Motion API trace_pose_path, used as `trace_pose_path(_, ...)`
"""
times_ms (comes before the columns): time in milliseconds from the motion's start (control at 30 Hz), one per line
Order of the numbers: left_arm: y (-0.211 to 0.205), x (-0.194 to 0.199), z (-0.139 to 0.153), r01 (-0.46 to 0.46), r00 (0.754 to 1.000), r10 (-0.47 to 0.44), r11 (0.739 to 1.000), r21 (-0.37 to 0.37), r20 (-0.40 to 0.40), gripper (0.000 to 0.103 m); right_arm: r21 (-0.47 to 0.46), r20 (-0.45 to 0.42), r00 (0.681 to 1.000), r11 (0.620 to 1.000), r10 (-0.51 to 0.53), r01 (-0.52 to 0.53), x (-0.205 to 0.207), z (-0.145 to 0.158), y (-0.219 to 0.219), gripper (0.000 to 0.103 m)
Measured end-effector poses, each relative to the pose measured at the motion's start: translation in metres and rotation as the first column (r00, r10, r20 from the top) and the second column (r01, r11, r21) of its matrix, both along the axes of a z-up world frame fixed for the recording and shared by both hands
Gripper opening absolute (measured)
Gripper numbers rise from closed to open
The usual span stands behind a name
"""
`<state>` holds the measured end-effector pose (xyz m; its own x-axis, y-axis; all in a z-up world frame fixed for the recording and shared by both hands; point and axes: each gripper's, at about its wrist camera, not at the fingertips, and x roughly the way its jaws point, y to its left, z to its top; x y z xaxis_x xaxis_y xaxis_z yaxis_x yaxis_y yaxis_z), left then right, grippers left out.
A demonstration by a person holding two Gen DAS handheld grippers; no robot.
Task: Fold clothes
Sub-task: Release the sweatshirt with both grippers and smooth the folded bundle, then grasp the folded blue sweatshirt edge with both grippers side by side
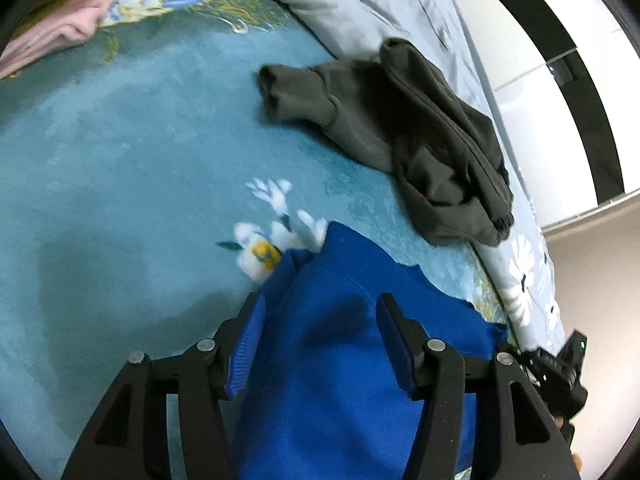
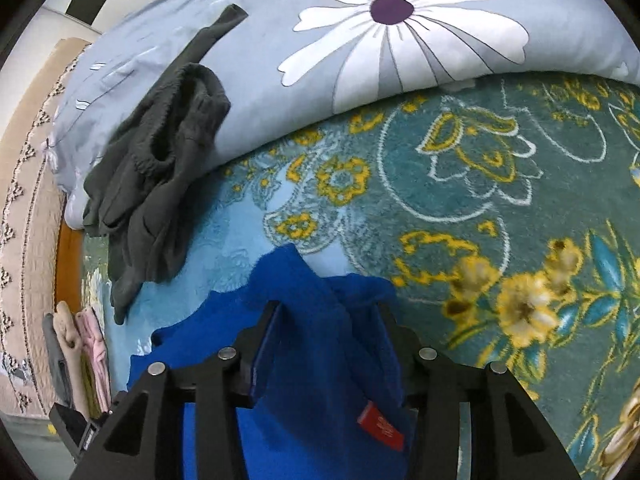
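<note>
Closest in, both grippers are sitting over the same blue knit garment (image 1: 340,360), which is bunched up on the near part of the bed. The left gripper (image 1: 320,308) has its fingers spread wide with the fabric running between them, ribbed hem against the left pad; nothing is pinched as far as I can see. The right gripper (image 2: 328,312) looks spread too, with a fold of blue standing up between the fingers and a small red label (image 2: 380,426) hanging near the right one. Whether it's actually clamping that fold, can't tell.

Under it all is a plush teal blanket (image 1: 140,160), fuzzy, with white and yellow flowers. Lots of bare blanket to the left in the left wrist view.

Further out, a crumpled dark grey garment (image 1: 420,140) lies half on the blanket, half on a smooth light blue duvet (image 2: 280,80) with a big white daisy print. Far left, a folded pink item (image 1: 52,36) at the edge, blurry.
</note>
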<state>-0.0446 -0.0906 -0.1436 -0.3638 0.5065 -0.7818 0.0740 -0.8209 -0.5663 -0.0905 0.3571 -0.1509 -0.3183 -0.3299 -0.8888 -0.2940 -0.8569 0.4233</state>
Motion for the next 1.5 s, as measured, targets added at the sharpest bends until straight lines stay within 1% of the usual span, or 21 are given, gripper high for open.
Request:
trace_pose_path(67,0.004,0.000,0.000,0.023,1.000,-0.023,1.000,-0.008,-0.006,0.046,0.036,0.016,0.999,0.999,0.029,-0.030,-0.002,0.000,-0.006,0.023)
trace_pose_path(133,0.006,0.000,-0.003,0.035,0.999,-0.035,0.999,-0.034,-0.001,0.023,0.071,0.027,0.997,0.995,0.067,-0.069,-0.003,0.002,-0.011,0.016)
trace_pose_path(200,0.000,0.001,-0.004,0.018,1.000,-0.018,0.999,-0.029,-0.007,0.008,0.079,0.000,0.995,0.992,0.097,-0.097,-0.004,0.010,-0.013,0.013)
trace_pose_path(233,-0.002,0.003,0.000,0.008,1.000,-0.008,1.000,-0.021,-0.027,0.006,0.076,-0.026,0.994,0.992,0.106,-0.104,-0.004,0.016,-0.013,0.012)
trace_pose_path(300,-0.004,0.006,0.011,-0.002,0.996,0.001,1.000,-0.007,-0.087,0.006,0.041,-0.130,0.989,0.997,0.073,-0.069,-0.002,0.032,-0.004,0.012)
trace_pose_path(367,-0.004,0.009,0.024,0.000,0.987,0.001,1.000,0.009,-0.158,0.006,0.040,-0.133,0.991,0.999,0.033,-0.028,-0.005,0.029,0.004,0.012)
trace_pose_path(400,-0.003,0.009,0.027,0.001,0.984,-0.001,1.000,0.002,-0.177,0.006,0.039,-0.110,0.994,0.999,0.020,-0.016,-0.008,0.023,0.007,0.012)
trace_pose_path(600,-0.007,0.000,-0.001,-0.035,0.997,0.033,0.999,-0.027,-0.071,0.006,0.057,-0.015,1.000,0.998,-0.012,0.013,-0.014,-0.009,0.006,0.012)
trace_pose_path(667,-0.009,-0.002,-0.009,-0.046,0.998,0.045,0.998,-0.031,-0.044,0.006,0.058,-0.005,1.000,0.998,-0.023,0.023,-0.016,-0.012,0.006,0.012)
trace_pose_path(767,-0.005,-0.003,-0.011,-0.026,0.999,0.024,0.998,-0.064,-0.038,0.006,0.080,0.008,1.000,0.997,-0.008,0.008,-0.019,-0.012,0.003,0.012)
trace_pose_path(833,-0.008,-0.003,-0.014,-0.034,0.999,0.033,0.998,-0.048,-0.020,0.007,0.092,0.017,1.000,0.996,0.008,-0.009,-0.021,-0.011,0.000,0.013)
trace_pose_path(900,-0.012,-0.001,-0.014,-0.050,0.999,0.050,0.998,-0.035,-0.009,0.010,0.095,0.025,1.000,0.995,0.013,-0.015,-0.021,-0.008,-0.001,0.016)
trace_pose_path(933,-0.014,0.002,-0.010,-0.062,0.998,0.062,0.997,-0.038,-0.014,0.013,0.089,0.024,1.000,0.996,0.011,-0.013,-0.021,-0.006,0.000,0.021)
trace_pose_path(1033,-0.021,0.011,0.001,-0.100,0.995,0.098,0.994,-0.046,-0.029,0.014,0.111,-0.004,1.000,0.994,-0.020,0.020,-0.014,0.010,0.010,0.031)
trace_pose_path(1100,-0.026,0.017,0.008,-0.124,0.992,0.122,0.991,-0.051,-0.038,0.018,0.136,-0.037,0.998,0.989,-0.050,0.055,-0.005,0.024,0.020,0.032)
trace_pose_path(1167,-0.031,0.023,0.015,-0.149,0.988,0.146,0.987,-0.056,-0.049,0.018,0.166,-0.074,0.993,0.980,-0.095,0.106,0.005,0.040,0.030,0.032)
trace_pose_path(1233,-0.035,0.029,0.022,-0.173,0.984,0.170,0.983,-0.060,-0.059,0.018,0.151,-0.118,0.984,0.977,-0.135,0.152,0.017,0.054,0.041,0.032)
trace_pose_path(1300,-0.040,0.035,0.030,-0.198,0.979,0.194,0.978,-0.064,-0.069,0.018,0.135,-0.153,0.978,0.978,-0.139,0.160,0.029,0.064,0.044,0.032)
trace_pose_path(1400,-0.036,0.041,0.044,-0.147,0.983,0.141,0.988,-0.039,-0.116,0.018,0.094,-0.166,0.986,0.994,-0.035,0.051,0.049,0.065,0.023,0.035)
trace_pose_path(1467,-0.018,0.045,0.048,-0.026,0.993,0.023,0.999,-0.021,-0.118,0.019,0.073,-0.137,0.986,0.994,0.096,-0.086,0.062,0.055,-0.006,0.035)
trace_pose_path(1500,-0.005,0.048,0.048,0.046,0.993,-0.048,0.999,-0.021,-0.109,0.019,0.072,-0.130,0.980,0.987,0.150,-0.142,0.068,0.051,-0.018,0.035)
